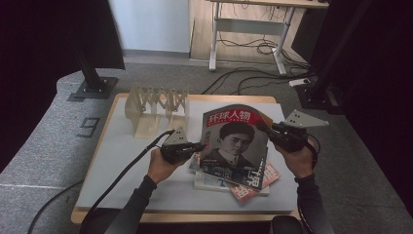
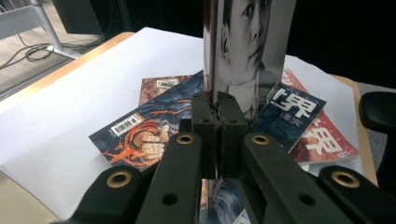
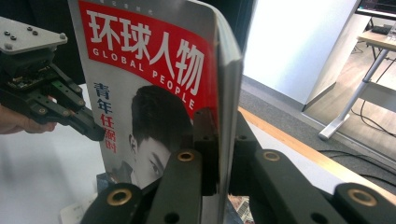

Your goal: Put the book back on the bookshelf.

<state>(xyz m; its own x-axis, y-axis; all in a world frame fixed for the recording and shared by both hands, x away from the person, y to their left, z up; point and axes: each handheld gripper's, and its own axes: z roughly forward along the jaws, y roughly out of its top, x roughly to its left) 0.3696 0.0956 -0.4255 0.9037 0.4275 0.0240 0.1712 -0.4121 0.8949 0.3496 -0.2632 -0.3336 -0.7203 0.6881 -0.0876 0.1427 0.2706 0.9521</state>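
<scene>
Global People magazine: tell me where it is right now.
High view, table centre: the Global People magazine is held up between the left gripper and right gripper, above the magazine pile.

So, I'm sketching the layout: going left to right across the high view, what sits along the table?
Wooden rack → left gripper → held magazine → right gripper.

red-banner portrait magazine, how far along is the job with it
Done: the red-banner portrait magazine is lifted upright off the stack of magazines. In hand: left gripper and right gripper clamp opposite edges. Left, probably: setting it in the pale wooden rack.
</scene>
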